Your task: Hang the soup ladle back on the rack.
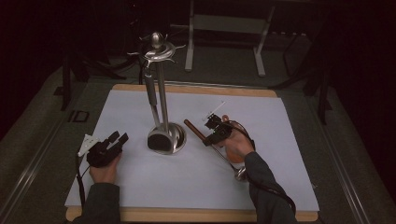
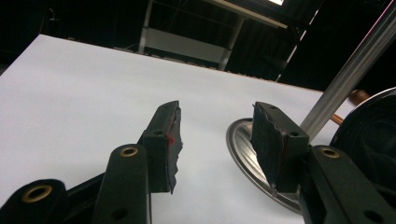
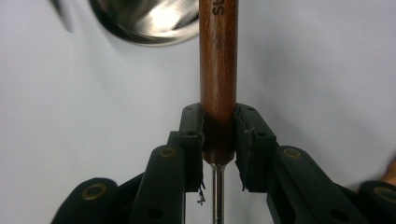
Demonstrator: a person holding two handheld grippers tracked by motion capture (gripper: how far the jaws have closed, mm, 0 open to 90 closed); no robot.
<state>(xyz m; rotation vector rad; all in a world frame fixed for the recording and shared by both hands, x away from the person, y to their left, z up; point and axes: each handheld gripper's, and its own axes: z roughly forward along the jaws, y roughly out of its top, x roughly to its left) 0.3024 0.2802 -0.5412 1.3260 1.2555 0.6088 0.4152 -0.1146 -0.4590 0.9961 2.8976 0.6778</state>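
**Wooden-handled utensil gripped, stand waiting to receive it**

At the left of the high view, the left gripper [image 1: 117, 138] rests low on the white sheet covering the table [image 1: 261, 182], its jaws spread with nothing between them. In the left gripper view its black pads [image 2: 166, 140] point toward the round polished base [image 2: 245, 154] of the tall silver utensil stand [image 1: 161, 93], just beside it but not touching.

The stand rises at the middle of the sheet, a crown of hooks [image 1: 159, 50] at its top, and one dark-headed utensil [image 1: 158, 140] seems to hang down to the base.

To the right, the right gripper [image 1: 215, 128] pinches a long utensil with a round brown wooden handle [image 3: 218, 70] and a thin metal shaft [image 3: 216, 196]; the jaws clamp the handle near its lower end. The handle tip points toward the stand, while the metal head [image 1: 241, 173] trails back near the person's sleeve.

By my reading, the step in hand is carrying this utensil to the stand. The next move calls for lifting it well up, turning it so its hanging end meets a free hook, and perhaps steadying the base with the idle left gripper.
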